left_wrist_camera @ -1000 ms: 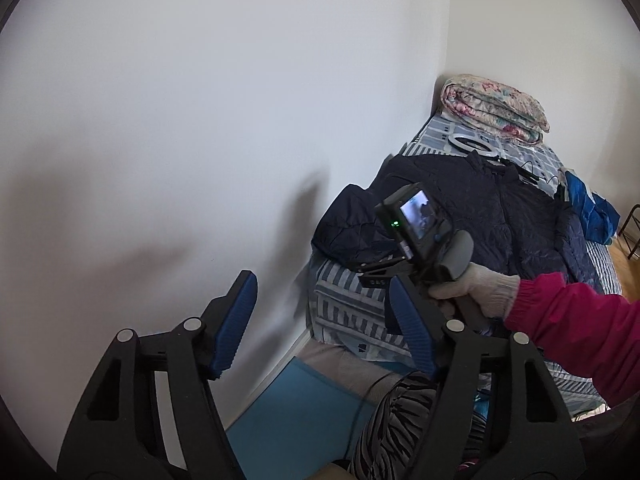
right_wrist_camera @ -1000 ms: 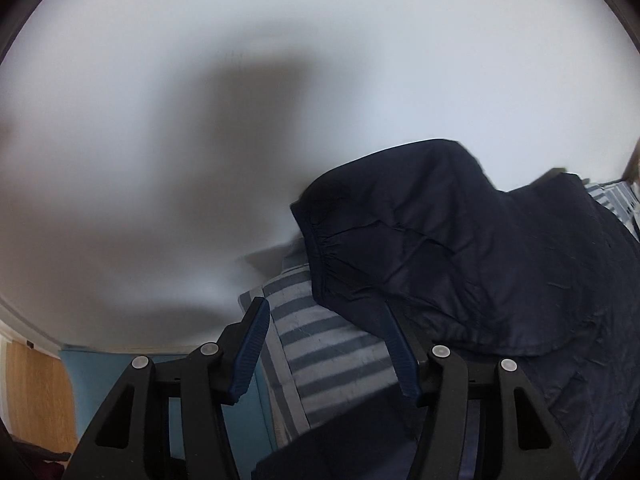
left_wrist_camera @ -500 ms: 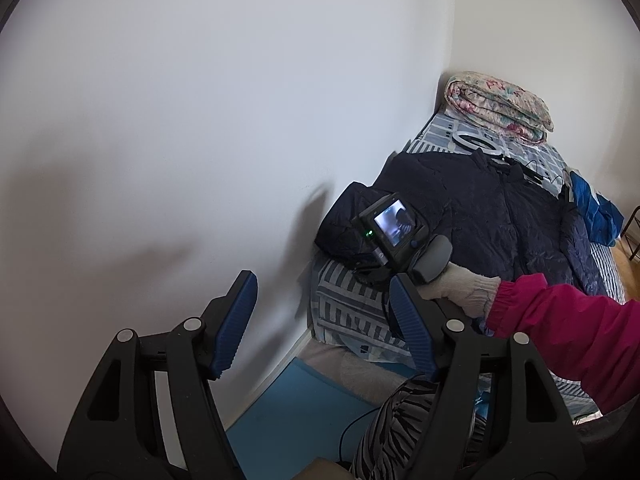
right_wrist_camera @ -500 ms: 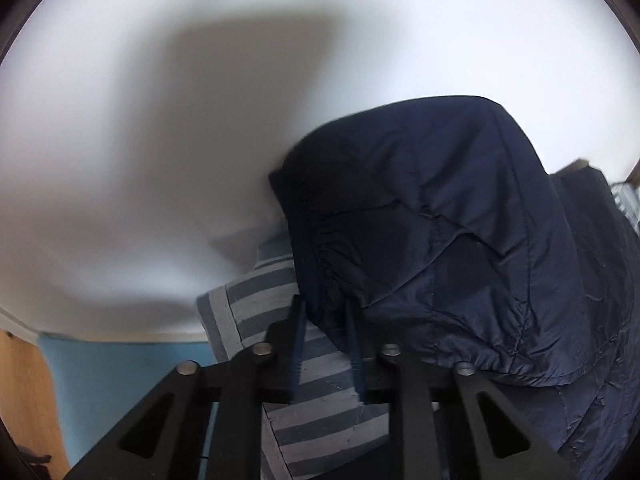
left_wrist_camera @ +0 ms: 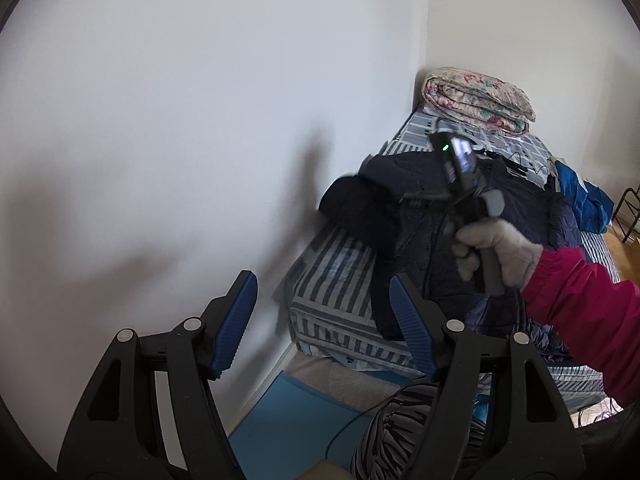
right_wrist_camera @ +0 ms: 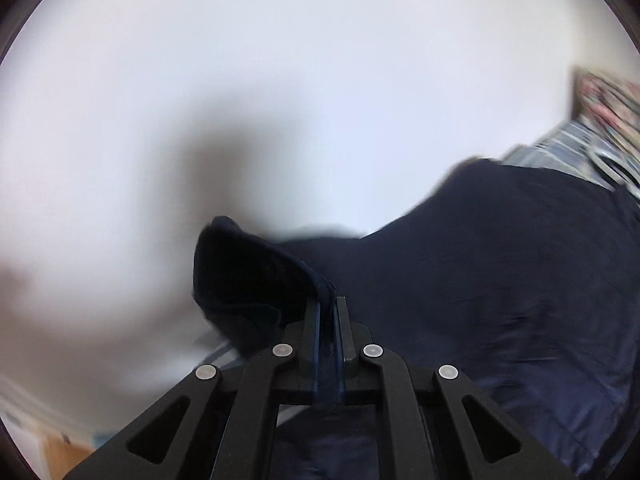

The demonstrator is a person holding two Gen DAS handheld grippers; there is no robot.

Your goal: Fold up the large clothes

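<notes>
Right gripper (right_wrist_camera: pixel 328 308) clamped on the cuff of the navy jacket (right_wrist_camera: pixel 500 280), sleeve lifted off the striped bed (left_wrist_camera: pixel 340 276); view blurred. Left gripper (left_wrist_camera: pixel 324 328) jaws apart, holding nothing.

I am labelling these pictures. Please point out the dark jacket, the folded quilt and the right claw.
jacket (left_wrist_camera: pixel 516 208): left wrist view, its body on the bed.
quilt (left_wrist_camera: pixel 476 98): left wrist view, its top fold.
right claw (right_wrist_camera: pixel 328 308): right wrist view, between fingertips, on pinched cuff.

Dark navy quilted cloth jacket (left_wrist_camera: pixel 516 216) with a slight sheen, on striped woven cotton-like bedsheet (left_wrist_camera: pixel 336 280); matt white painted wall (left_wrist_camera: pixel 200 120); ribbed blue rubbery gripper pads (left_wrist_camera: pixel 408 320)
</notes>
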